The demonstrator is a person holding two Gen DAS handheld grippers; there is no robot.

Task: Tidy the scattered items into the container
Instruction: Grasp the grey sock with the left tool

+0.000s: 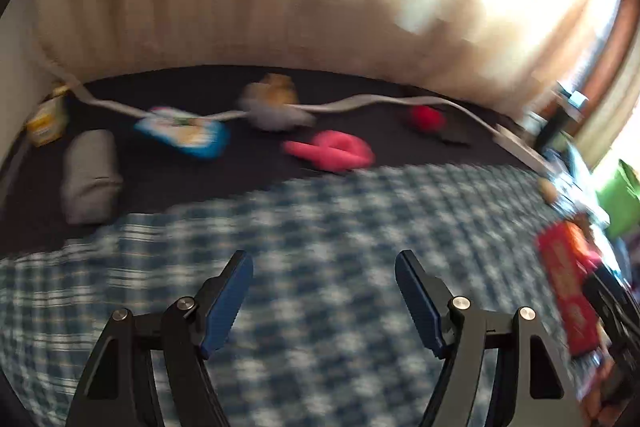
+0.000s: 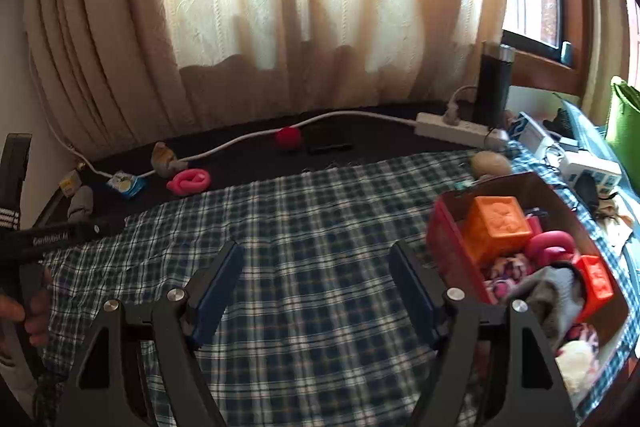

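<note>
1. A checked blue-and-white cloth (image 2: 312, 227) is covering the near part of the surface; beyond it a dark surface (image 2: 248, 155) is showing.
2. Cream curtains (image 2: 280, 7) are hanging behind, with daylight passing through.
3. A white power strip (image 2: 450, 129) is lying at the far right, its white cable (image 2: 240, 143) trailing leftward.
4. A dark cylindrical flask (image 2: 493, 87) is standing upright just behind the strip.
5. A green bag (image 2: 624, 123) is sitting at the right edge.
</note>
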